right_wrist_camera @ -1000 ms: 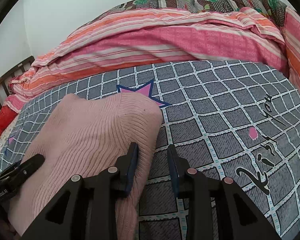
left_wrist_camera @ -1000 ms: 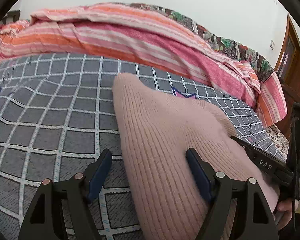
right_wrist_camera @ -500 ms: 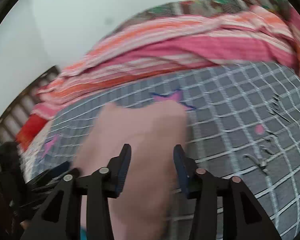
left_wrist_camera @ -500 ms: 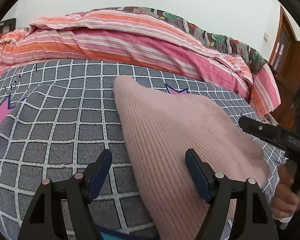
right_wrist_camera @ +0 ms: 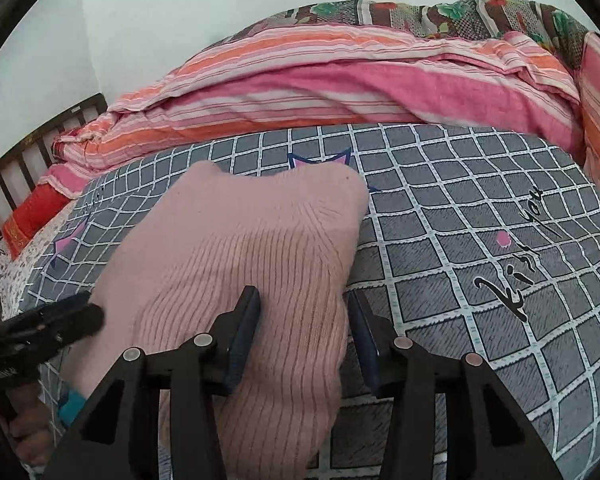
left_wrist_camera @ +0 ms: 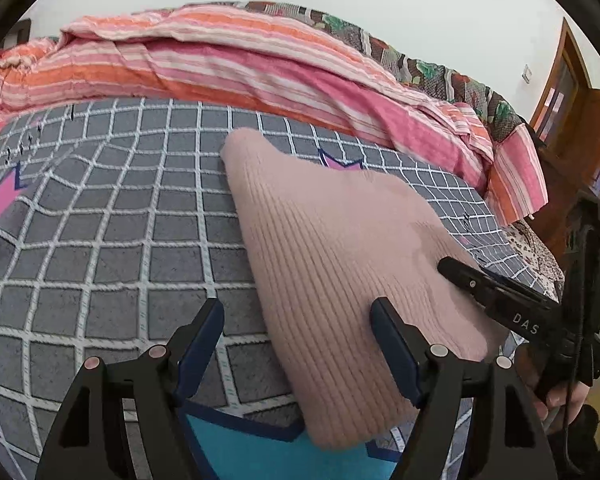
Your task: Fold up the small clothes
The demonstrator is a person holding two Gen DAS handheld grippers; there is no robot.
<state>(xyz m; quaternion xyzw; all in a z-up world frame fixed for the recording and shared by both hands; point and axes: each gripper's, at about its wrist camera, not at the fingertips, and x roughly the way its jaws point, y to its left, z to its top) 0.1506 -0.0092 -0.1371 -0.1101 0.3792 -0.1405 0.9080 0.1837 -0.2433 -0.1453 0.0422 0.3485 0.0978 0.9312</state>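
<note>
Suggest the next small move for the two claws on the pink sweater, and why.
Probably shut both claws on the near edge of the pink sweater: the right claw and left claw are open, straddling it as it lies on the checked bedsheet.

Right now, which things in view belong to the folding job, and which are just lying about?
In the job:
pink knit garment
left claw, open
right claw, open around the garment's edge

Lying about:
grey checked bedsheet
striped pink-orange quilt
floral blanket

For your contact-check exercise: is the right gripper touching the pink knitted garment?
Touching. In the right wrist view, right gripper straddles the pink knitted garment, fabric bunched between its open fingers.
</note>
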